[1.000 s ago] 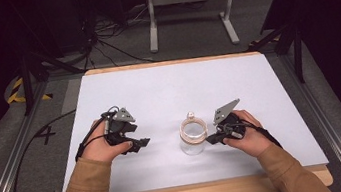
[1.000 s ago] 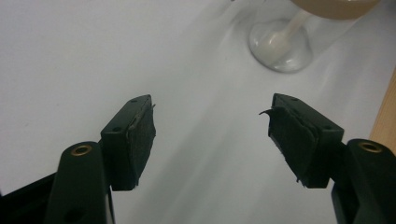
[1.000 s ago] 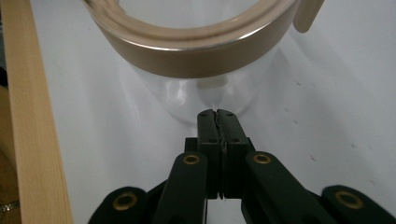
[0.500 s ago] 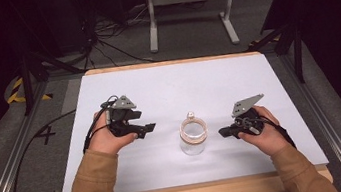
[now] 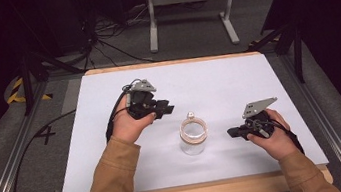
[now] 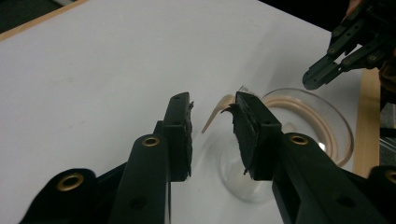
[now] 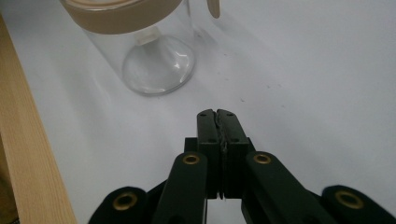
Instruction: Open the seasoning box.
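Clear glass jar with tan rim band [image 5: 193,138] — tip-over risk if clipped by left gripper [image 6: 212,114] (jaws apart, empty, near rim); right gripper [image 7: 217,116] closed, empty.

A white-topped table [image 5: 217,84] with a light wooden edge carries a clear glass jar [image 5: 193,138] standing upright near the middle of its front half. The jar has a tan band around its rim, and the white surface around it is bare.
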